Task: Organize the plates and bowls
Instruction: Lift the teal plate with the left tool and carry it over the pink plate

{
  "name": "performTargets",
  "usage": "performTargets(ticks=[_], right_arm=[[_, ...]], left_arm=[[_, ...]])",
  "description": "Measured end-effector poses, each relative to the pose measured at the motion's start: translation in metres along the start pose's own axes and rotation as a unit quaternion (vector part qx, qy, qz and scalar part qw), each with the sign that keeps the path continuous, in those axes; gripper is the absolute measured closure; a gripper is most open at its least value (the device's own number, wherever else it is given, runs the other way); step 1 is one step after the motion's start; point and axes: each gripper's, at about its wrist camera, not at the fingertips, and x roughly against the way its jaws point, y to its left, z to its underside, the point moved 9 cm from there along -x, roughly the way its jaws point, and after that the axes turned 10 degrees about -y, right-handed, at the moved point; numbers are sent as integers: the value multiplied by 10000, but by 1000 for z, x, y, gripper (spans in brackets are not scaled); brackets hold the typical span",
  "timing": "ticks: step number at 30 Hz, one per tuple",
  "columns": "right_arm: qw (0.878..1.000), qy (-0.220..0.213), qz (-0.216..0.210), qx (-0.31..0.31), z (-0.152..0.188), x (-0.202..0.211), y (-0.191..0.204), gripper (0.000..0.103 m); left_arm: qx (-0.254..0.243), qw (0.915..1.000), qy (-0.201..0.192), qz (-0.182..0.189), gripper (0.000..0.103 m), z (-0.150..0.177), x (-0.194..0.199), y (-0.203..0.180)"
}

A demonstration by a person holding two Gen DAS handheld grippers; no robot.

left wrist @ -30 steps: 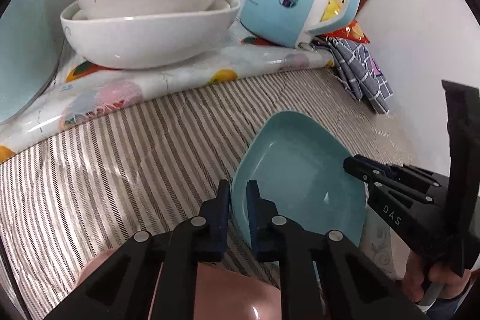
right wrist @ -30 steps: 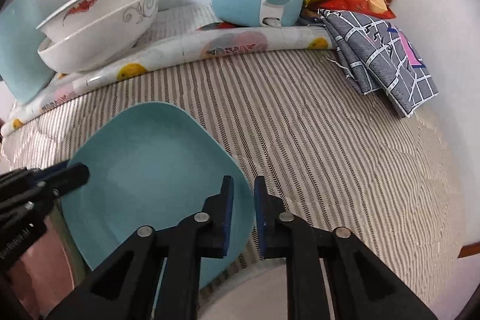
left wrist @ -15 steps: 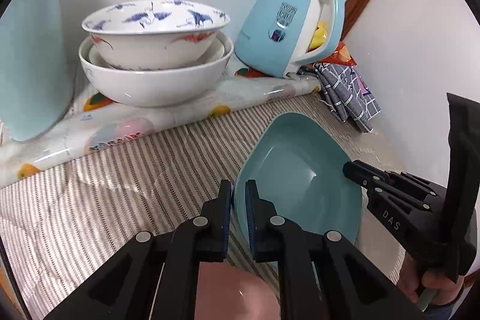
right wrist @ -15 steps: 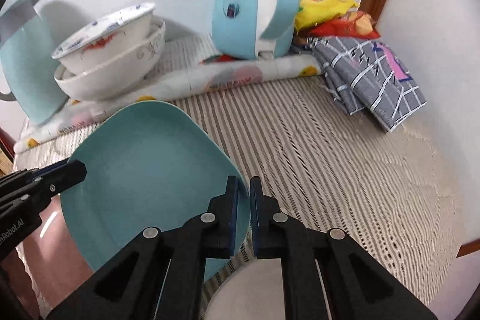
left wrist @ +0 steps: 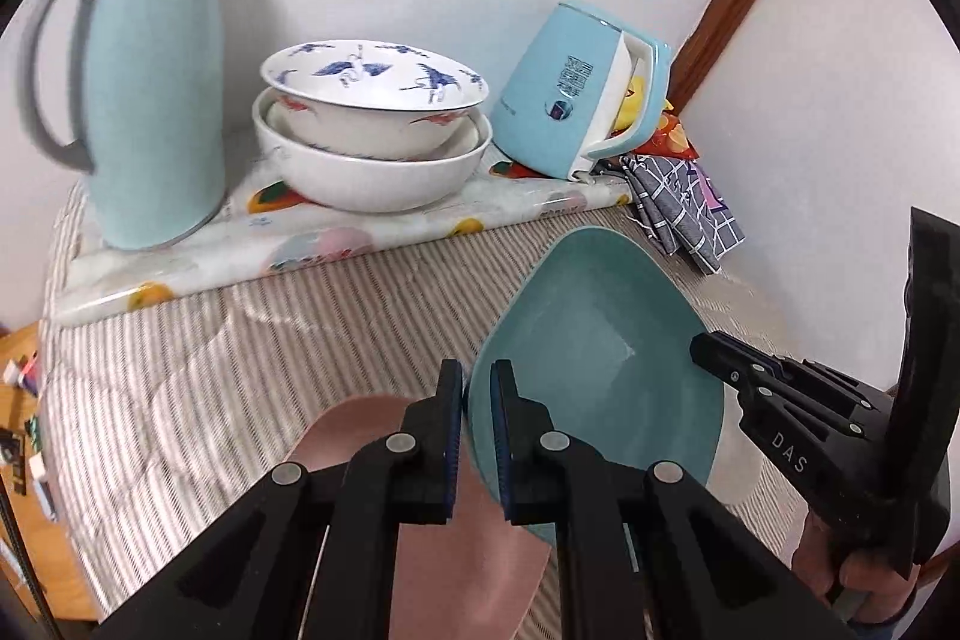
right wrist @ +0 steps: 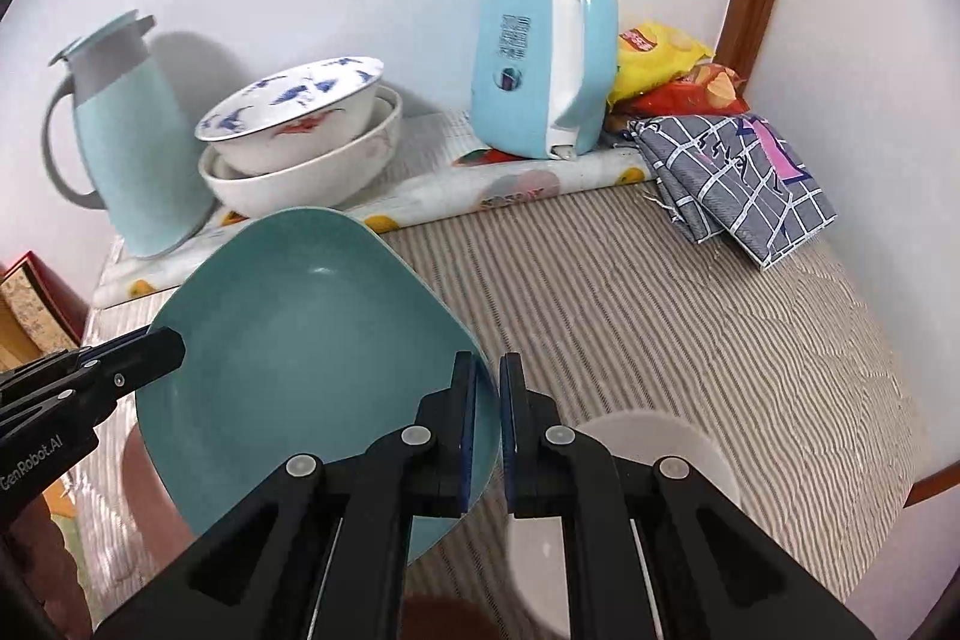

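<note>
Striped bedding (left wrist: 180,370) lies farther below the raised teal plate (left wrist: 594,358).

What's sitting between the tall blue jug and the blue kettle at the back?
Two stacked white bowls stand between the jug and the kettle, the crane-painted one nested on top. Both wrist views show it.

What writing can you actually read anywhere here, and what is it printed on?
"DAS": white letters on the right tool, seen from the left wrist view.
"GenRobot.AI": white letters on the left tool, seen from the right wrist view.
Blue kettle: printed characters and a round badge, too blurred to read.
Yellow snack bag: red logo, unreadable.
Floral mat: small red print, too blurred.
</note>
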Motion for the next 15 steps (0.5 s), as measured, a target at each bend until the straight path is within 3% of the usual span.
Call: performTargets(ticks=[15], right_arm=[[9997,-17,-204,150,26,28,48,95]], left_arm=[[207,9996,-80,-156,93,24,43,37]])
